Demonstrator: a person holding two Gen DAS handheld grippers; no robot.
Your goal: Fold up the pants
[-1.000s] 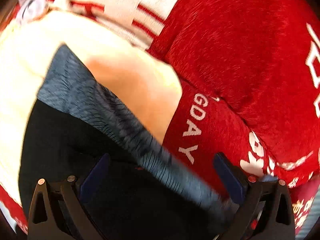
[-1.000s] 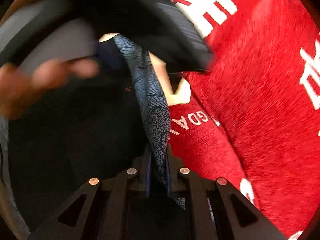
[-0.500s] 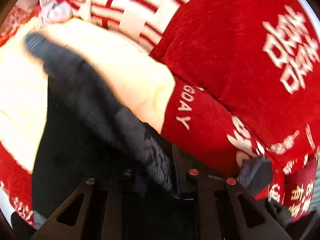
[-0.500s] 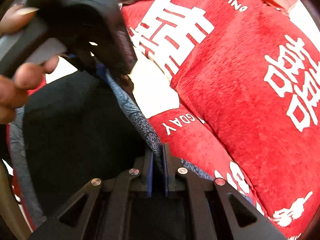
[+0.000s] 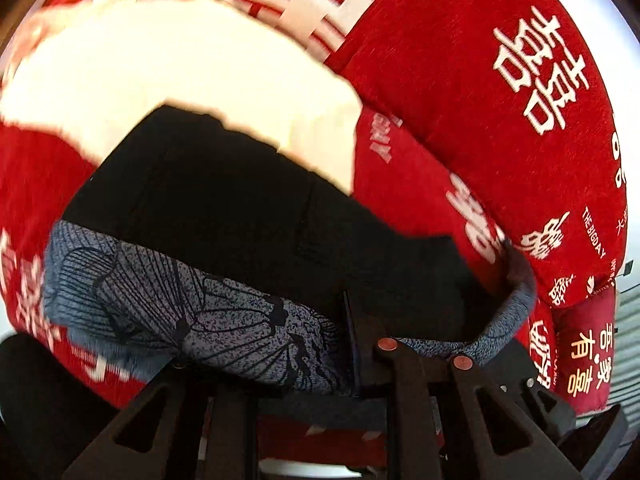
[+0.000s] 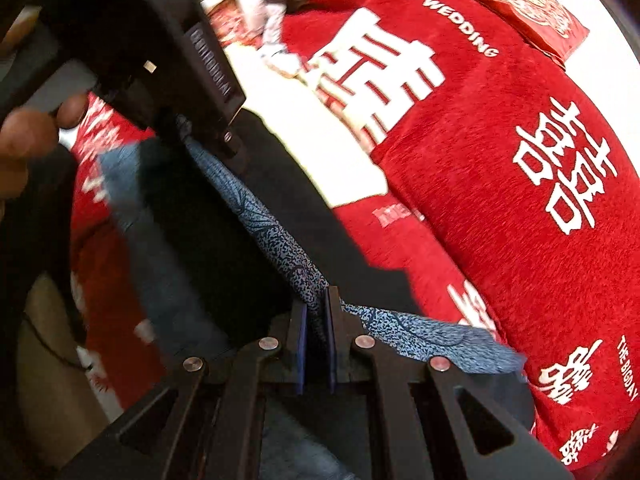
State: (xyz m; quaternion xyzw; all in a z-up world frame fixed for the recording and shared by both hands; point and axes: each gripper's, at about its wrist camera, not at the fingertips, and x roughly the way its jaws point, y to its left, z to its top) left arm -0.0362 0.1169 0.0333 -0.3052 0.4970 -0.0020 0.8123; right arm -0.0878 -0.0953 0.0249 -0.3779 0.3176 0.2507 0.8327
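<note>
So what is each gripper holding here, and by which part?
Both hold the pants by the blue patterned waistband: the right gripper and the left gripper are each shut on it.

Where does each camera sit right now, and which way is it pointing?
Left wrist: on the left gripper, looking along its fingers at the black pants with their patterned waistband, over the red blanket.
Right wrist: on the right gripper, shut on the waistband; ahead are the left gripper and the person's fingers.
Shared: pants, waistband, blanket.
</note>
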